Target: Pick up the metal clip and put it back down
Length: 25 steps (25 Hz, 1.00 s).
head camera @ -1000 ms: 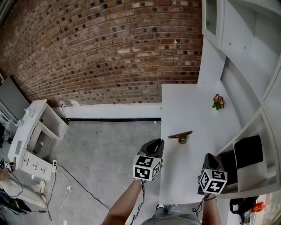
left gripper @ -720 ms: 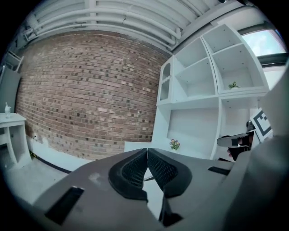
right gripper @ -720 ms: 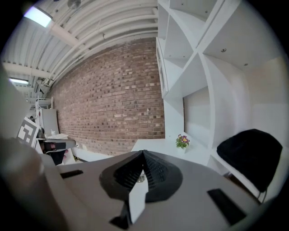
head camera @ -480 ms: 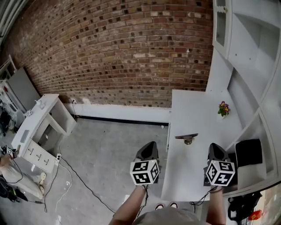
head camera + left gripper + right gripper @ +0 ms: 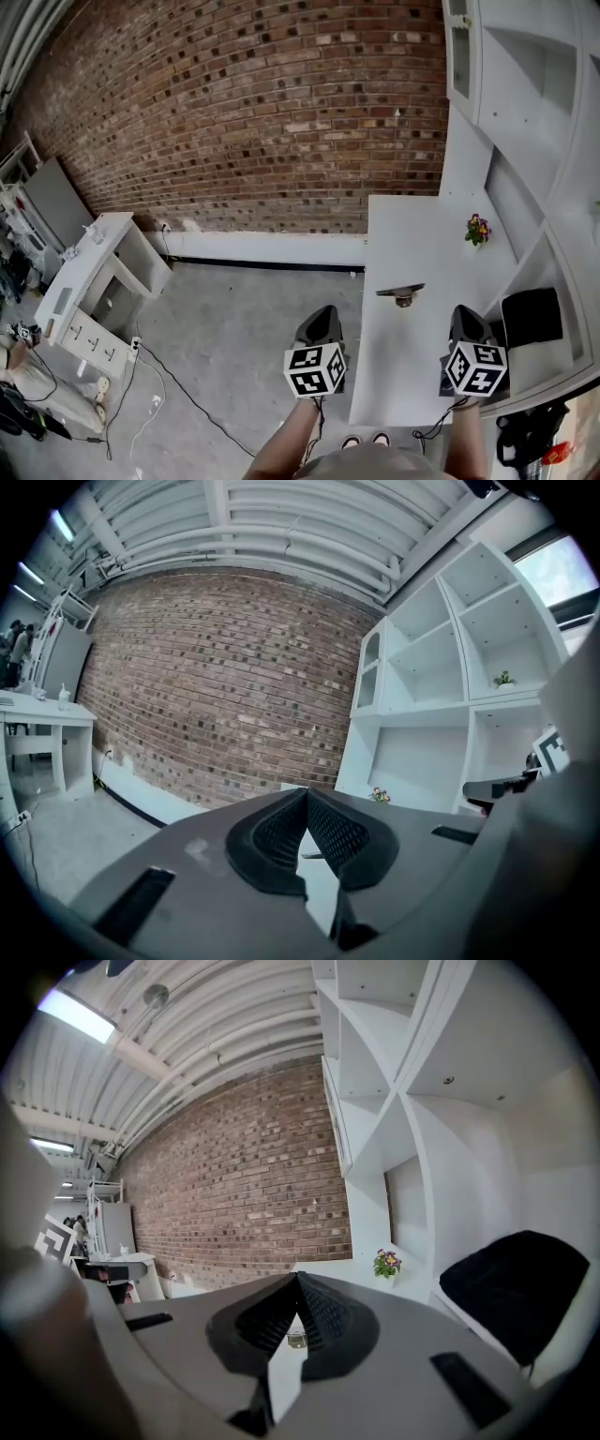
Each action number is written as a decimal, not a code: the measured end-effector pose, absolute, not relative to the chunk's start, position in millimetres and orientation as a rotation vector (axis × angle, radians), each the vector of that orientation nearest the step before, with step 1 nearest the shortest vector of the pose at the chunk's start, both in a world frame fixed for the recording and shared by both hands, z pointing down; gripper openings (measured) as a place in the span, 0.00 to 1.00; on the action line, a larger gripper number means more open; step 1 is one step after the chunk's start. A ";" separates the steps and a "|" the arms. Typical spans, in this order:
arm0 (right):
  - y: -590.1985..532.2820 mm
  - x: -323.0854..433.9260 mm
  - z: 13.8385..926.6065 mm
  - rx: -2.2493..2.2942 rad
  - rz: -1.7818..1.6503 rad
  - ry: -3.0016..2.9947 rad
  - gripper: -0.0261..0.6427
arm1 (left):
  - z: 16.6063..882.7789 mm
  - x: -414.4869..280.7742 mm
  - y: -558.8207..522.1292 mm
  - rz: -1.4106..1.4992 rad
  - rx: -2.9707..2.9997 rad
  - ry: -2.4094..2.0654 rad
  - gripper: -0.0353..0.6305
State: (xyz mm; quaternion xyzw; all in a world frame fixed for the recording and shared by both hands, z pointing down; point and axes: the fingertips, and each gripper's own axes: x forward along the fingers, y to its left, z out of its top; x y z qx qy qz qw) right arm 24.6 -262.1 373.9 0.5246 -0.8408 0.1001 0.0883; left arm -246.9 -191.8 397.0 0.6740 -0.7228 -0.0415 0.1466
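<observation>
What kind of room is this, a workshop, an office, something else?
Probably a loft-style studio or lab rather than a home: a bare brick wall, a grey concrete floor with loose cables trailing across it, and a white table set against built-in white shelving.

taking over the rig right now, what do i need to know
Left gripper: shut, empty, held off the left edge of the table, over the floor.
Right gripper: shut, empty, over the table's near right part.
Clip: lying on the table ahead of both grippers, with neither touching it; the flower pot stands further back.
Done: nothing that shows; the clip is down.
Left: probably open a gripper, reach forward, lift the clip, set it back.
</observation>
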 end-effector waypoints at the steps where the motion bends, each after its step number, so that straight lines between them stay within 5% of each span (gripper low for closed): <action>1: -261.2 25.6 375.7 1.563 0.295 -2.493 0.04 | 398.1 -246.1 -190.6 -0.115 1.934 -2.084 0.07; 25: -255.3 35.5 390.7 1.517 0.325 -2.492 0.04 | 411.7 -228.0 -187.1 -0.081 1.907 -2.079 0.07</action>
